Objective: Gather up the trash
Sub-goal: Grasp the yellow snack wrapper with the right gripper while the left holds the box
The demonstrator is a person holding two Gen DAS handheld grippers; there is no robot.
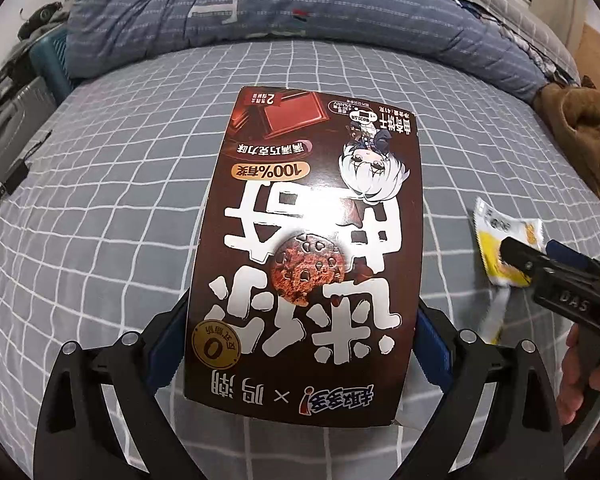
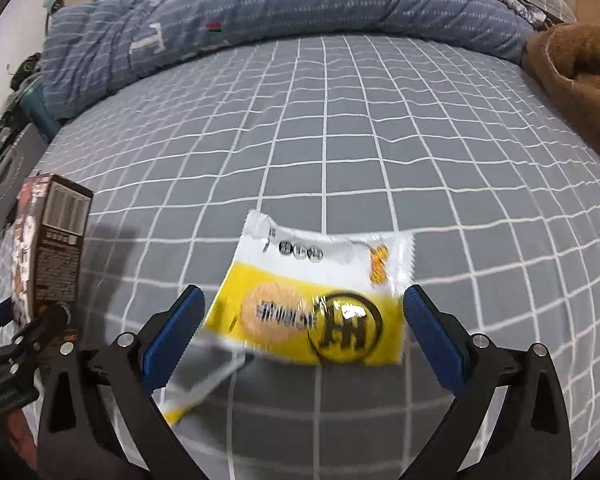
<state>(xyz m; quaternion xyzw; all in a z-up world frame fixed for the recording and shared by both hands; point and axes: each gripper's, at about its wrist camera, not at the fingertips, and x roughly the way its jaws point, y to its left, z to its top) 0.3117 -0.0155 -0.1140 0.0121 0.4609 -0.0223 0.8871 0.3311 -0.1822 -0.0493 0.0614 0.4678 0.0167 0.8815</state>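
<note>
Your left gripper (image 1: 300, 344) has the brown cookie box (image 1: 312, 248) clamped: the jaws are closed in on its two long sides near the end closest to the camera, blue pads touching the cardboard, and the box sticks out forward past them with its printed face up. From the right wrist view the same box (image 2: 56, 240) shows at the far left, held above the bed (image 2: 380, 140) and casting a shadow on the grid sheet beside it. Your right gripper (image 2: 304, 320) has its jaws spread wide, and the yellow and white snack wrapper (image 2: 320, 300) lies flat on the sheet between them; neither pad touches it, with a small gap showing on each side. The wrapper is motion-blurred in that view, and a torn strip of it trails back toward the left-hand pad. In the left wrist view the wrapper (image 1: 504, 248) sits well to the right of the left jaws, partly covered by the right gripper's tip. Ahead of both jaws, at the far edge of the bed, a blue striped duvet (image 1: 260, 12) is bunched up, with a brown plush item (image 2: 580, 68) to the far right.
</note>
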